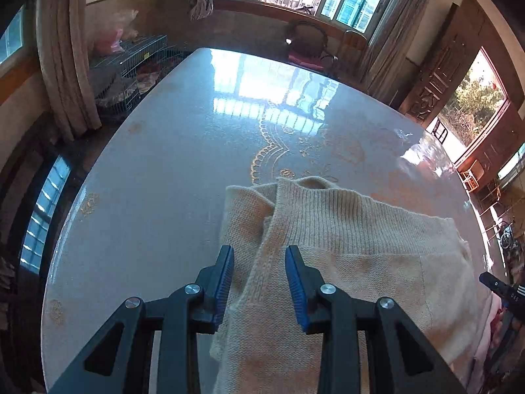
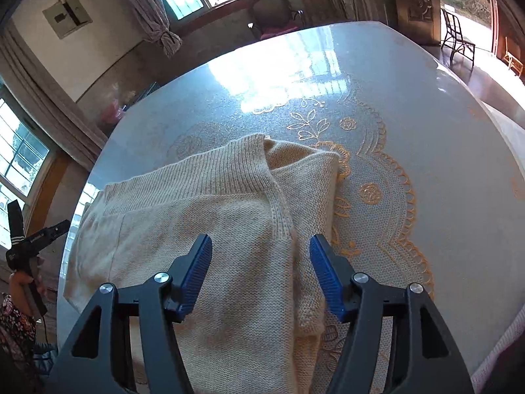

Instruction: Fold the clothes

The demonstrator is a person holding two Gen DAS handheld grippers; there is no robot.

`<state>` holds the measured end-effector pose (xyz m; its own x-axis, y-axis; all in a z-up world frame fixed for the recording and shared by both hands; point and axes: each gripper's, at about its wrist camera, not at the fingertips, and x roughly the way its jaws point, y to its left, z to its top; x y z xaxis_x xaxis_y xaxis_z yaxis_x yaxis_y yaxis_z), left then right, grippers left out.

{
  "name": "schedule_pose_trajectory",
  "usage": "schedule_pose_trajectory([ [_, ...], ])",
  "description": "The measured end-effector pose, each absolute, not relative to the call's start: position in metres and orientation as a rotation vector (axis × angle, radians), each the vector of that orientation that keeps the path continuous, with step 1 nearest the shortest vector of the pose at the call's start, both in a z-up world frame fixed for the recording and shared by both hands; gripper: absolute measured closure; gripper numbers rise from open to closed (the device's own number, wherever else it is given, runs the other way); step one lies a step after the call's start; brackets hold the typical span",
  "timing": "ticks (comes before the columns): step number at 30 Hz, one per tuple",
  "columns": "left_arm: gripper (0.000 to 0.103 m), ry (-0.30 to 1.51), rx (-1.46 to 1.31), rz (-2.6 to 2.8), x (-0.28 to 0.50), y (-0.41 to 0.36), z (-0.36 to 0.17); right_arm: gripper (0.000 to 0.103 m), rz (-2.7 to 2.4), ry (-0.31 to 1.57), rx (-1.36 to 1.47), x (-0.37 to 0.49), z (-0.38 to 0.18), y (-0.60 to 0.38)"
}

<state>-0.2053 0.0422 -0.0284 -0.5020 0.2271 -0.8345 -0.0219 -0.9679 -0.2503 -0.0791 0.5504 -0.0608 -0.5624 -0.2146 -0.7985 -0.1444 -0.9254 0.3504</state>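
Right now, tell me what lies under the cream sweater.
The knitted cream sweater lies on a glossy table with a gold lace-patterned doily under its right side. How far the doily runs beneath the sweater is hidden, as is anything else under it.

Cream knitted sweater (image 1: 344,262) folded on glossy table (image 1: 164,180), left tool (image 1: 259,254) above it, jaws apart, empty

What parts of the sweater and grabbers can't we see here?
- Sweater: its near end runs off the bottom edge in both wrist views and is covered by gripper frames.
- Right gripper: in the left wrist view, cut off by the right edge.
- Table: near edge hidden under sweater and grippers.
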Motion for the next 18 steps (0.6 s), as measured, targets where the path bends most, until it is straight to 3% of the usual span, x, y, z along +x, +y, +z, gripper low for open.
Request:
schedule_pose_trajectory([
  [8,0.071,-0.367,-1.620,2.396,-0.212,0.020,-0.057,0.037,-2.469,-0.905,1.620,-0.082,-0.093,0.579],
  [18,0.071,-0.838,-1.566,2.127,-0.213,-0.007,-0.085,0.036,-2.278,-1.170,1.613,-0.091,-0.109,0.605],
])
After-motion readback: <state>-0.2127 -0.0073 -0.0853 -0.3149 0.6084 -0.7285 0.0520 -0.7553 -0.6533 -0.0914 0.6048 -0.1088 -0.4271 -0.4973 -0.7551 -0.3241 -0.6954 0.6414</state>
